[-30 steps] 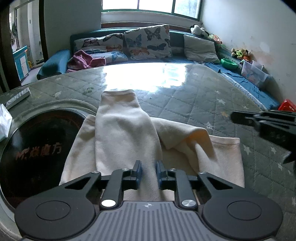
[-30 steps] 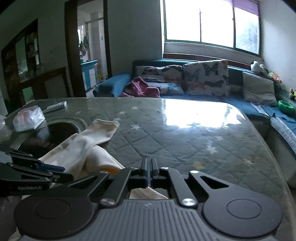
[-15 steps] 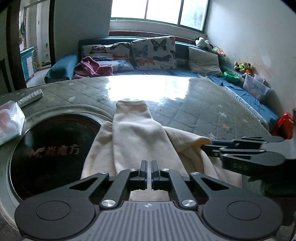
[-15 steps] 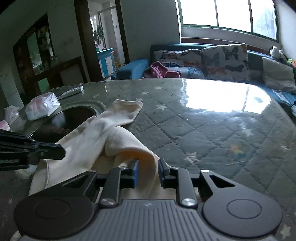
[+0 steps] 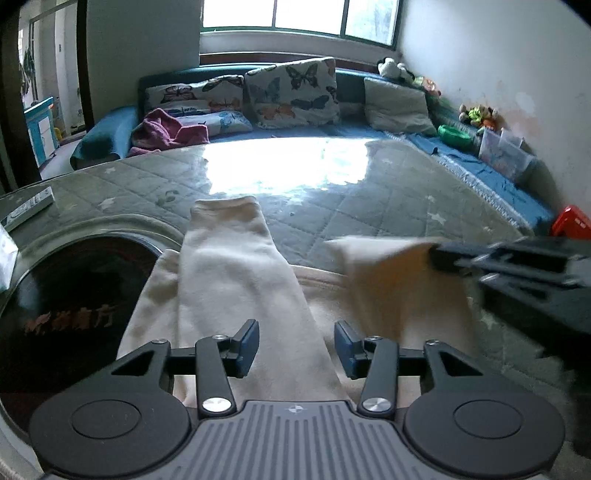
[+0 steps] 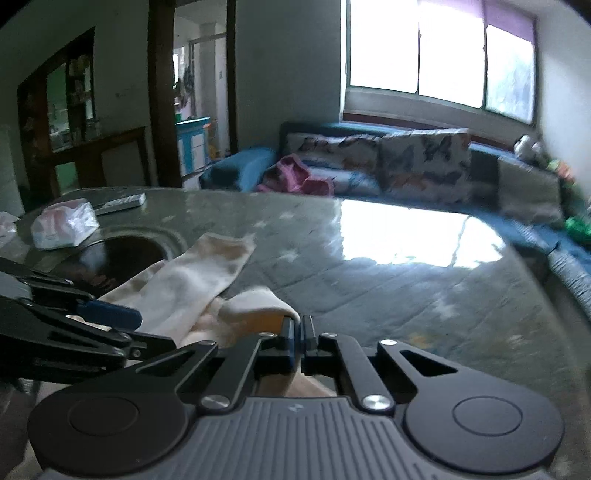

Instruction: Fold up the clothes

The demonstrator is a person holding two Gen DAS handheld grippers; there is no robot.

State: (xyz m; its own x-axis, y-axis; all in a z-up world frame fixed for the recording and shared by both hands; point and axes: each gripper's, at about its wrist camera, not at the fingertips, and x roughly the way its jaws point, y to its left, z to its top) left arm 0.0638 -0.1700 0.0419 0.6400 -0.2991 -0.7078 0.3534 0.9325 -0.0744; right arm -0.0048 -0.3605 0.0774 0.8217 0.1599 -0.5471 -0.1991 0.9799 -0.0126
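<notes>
Living room with a bright window [image 5: 295,16] at the far wall and a blue sofa [image 5: 110,136] beneath it, lined with butterfly-print cushions [image 5: 295,94] and a crumpled pink cloth [image 5: 166,131]. Nearer, a broad table [image 5: 388,206] under a green quilted star-print cover with a glossy clear top, glare from the window across its middle. Set into the table at left, a dark round inset [image 5: 66,295] with printed characters. At the far left edge, a tissue pack [image 6: 62,223] and a remote [image 6: 118,203].

Spread on the table, partly over the inset's rim: a cream garment [image 5: 229,277], 1 sleeve laid straight up its middle toward the window.

Left gripper [image 5: 294,345] low over the garment's near hem, jaws spread wide, nothing between them. Right gripper [image 6: 298,338] pinched tight on the garment's other sleeve, lifted clear of the table and motion-blurred, folded cloth bulging ahead of the fingertips.
</notes>
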